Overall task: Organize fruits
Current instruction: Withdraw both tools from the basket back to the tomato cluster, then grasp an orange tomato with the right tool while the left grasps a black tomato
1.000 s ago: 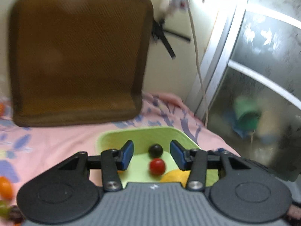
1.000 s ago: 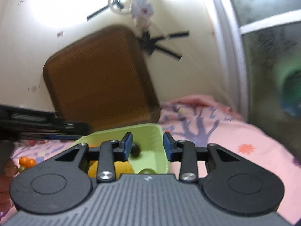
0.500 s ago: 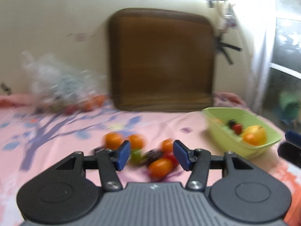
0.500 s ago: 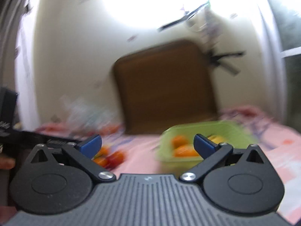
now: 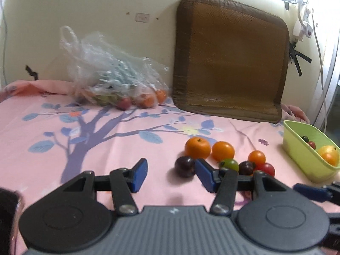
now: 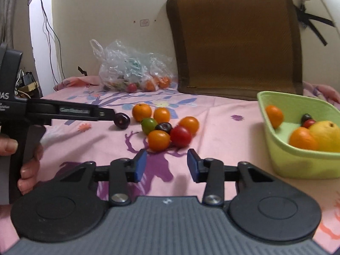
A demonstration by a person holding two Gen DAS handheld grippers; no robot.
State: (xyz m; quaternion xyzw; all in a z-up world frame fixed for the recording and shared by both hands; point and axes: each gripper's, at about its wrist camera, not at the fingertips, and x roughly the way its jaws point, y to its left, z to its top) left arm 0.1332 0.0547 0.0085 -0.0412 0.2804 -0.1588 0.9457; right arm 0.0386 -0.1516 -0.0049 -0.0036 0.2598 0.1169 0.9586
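One hand [image 6: 25, 159], right view only

fruit on the bedsheet [image 5: 127, 140], tub to the right

loose fruits [image 6: 163, 125] lie mid-sheet; the tub [image 6: 282, 157] right of them holds more; bag [image 6: 131, 72] and cushion [image 6: 233, 36] stand behind.

Left tool [image 5: 171, 175] and right tool [image 6: 166, 164] seemingly agape
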